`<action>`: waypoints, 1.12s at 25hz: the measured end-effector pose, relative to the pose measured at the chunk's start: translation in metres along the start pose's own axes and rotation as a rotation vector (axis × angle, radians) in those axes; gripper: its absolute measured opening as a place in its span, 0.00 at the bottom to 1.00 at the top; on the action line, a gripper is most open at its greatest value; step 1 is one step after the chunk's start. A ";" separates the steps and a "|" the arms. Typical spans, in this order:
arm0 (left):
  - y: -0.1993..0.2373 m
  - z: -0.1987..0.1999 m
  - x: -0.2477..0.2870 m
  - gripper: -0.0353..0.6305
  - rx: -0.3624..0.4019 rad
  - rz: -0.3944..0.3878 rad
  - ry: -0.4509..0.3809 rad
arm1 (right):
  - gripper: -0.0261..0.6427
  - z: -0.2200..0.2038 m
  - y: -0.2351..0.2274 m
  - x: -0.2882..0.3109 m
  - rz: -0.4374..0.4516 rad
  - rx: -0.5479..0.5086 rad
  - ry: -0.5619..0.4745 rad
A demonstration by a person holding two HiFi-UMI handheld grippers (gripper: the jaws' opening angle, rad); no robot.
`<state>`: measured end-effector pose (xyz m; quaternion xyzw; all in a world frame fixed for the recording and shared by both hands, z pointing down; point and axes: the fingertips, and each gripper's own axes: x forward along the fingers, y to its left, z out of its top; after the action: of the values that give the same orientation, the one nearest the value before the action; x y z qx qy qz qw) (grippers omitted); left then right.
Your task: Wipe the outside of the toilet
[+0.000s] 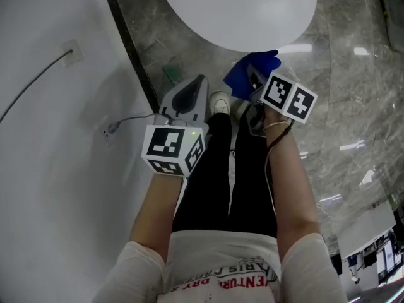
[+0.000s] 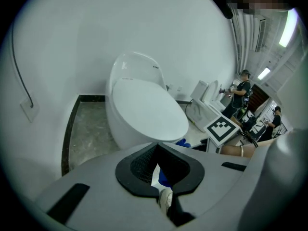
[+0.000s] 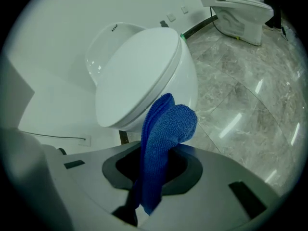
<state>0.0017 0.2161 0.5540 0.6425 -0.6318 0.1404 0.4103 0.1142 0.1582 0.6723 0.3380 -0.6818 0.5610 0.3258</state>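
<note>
- The toilet point(image 3: 139, 76) stood lid-down just ahead of both tools, not yet touched by the cloth. Its small rim mark was too tiny to read.
- The shirt point(image 1: 218, 276) print partly read "ENTUR".
- The right gripper point(image 3: 153, 174) pinched the blue cloth point(image 3: 166, 129) by one fold, so hard rubbing could probably drag it free.
- The left gripper point(image 2: 161, 177) was closed on nothing.

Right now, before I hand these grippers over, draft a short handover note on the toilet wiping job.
Left gripper: shut, holding nothing.
Right gripper: shut on the blue cloth, which sticks out past the jaws.
Toilet: lid down, straight ahead. The cloth is by the bowl's front; I cannot tell if they touch.
Done: cloth is in grip. Wiped areas cannot be made out.
Left: wipe the outer bowl, lid and base.
</note>
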 end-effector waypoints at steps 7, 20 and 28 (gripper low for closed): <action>-0.002 0.080 -0.040 0.06 -0.037 0.009 -0.102 | 0.15 0.034 0.055 -0.092 -0.016 -0.214 -0.001; 0.017 0.219 -0.038 0.06 -0.184 0.203 -0.287 | 0.15 0.211 0.189 -0.122 0.167 -0.751 -0.007; 0.028 0.267 -0.036 0.06 -0.362 0.341 -0.395 | 0.15 0.304 0.278 -0.105 0.337 -0.872 0.089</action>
<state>-0.1203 0.0568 0.3724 0.4587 -0.8126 -0.0352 0.3578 -0.0765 -0.0922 0.3862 0.0299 -0.8846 0.2814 0.3706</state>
